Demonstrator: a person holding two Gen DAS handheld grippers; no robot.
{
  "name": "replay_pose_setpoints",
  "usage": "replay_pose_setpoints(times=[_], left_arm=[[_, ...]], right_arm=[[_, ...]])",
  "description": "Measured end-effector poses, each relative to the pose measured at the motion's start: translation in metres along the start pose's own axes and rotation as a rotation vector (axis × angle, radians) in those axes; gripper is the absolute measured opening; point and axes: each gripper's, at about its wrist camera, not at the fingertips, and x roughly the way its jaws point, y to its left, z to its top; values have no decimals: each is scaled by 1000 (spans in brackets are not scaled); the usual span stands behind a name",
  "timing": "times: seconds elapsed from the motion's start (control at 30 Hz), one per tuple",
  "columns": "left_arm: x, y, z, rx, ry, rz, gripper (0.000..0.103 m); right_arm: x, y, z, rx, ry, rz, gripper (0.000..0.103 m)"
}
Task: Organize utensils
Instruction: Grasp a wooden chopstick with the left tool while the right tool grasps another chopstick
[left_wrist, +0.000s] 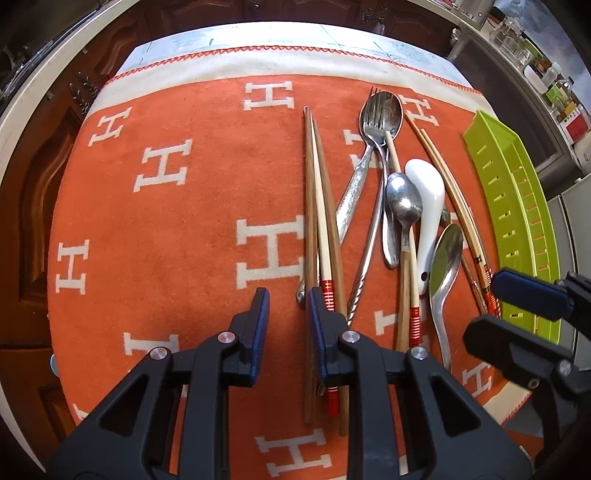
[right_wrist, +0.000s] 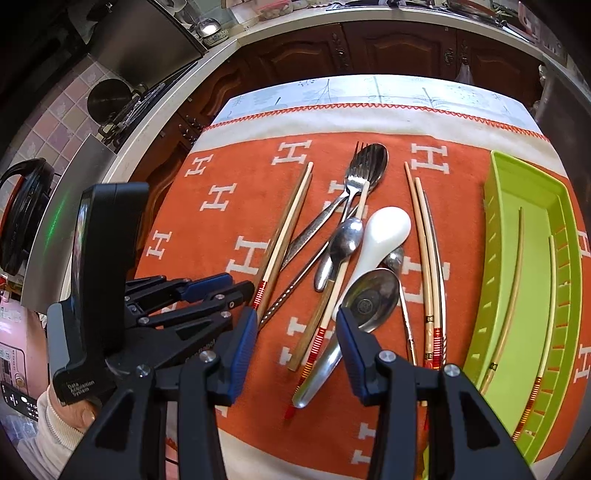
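Barely begun — two chopsticks (right_wrist: 517, 291) lie in the green tray (right_wrist: 496, 266) at frame right; spoons, fork and other chopsticks (right_wrist: 280, 236) remain mid-frame on the desk. Both grippers — left (left_wrist: 286, 325), right (right_wrist: 295, 350) — have fingers parted, empty.

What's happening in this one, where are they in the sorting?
A person holds two grippers over a pile of utensils on an orange cloth. Both the left gripper and right gripper are open and empty. Two chopsticks already lie in the green tray; the fork, white ceramic spoon, metal spoons and other chopsticks remain on the cloth.
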Motion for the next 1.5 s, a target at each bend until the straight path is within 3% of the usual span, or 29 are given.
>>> replay_pose_setpoints(times=[0.27,0.57,0.63,0.7,0.87,1.07,1.5], left_arm=[[-2,1,-1,-25,12,-34,19],[8,-4,-4,-7,19,-2,19],[6,-2,-4,-16,10,-12,5],[6,2,-5,-37,12,-15,4],[-4,15,-11,-87,-16,-23,4],[-23,31,-18,-125,-47,-38,4],[-43,52,-30,-154,-83,-25,4]], right_arm=[[0,-2,-2,5,-1,1,44],[0,-3,-3,13,-1,3,44],[0,-3,-3,14,1,4,44],[2,-3,-1,19,4,9,44],[16,-5,13,68,46,66,30],[46,-1,31,122,123,98,24],[86,11,41,133,203,40,10]])
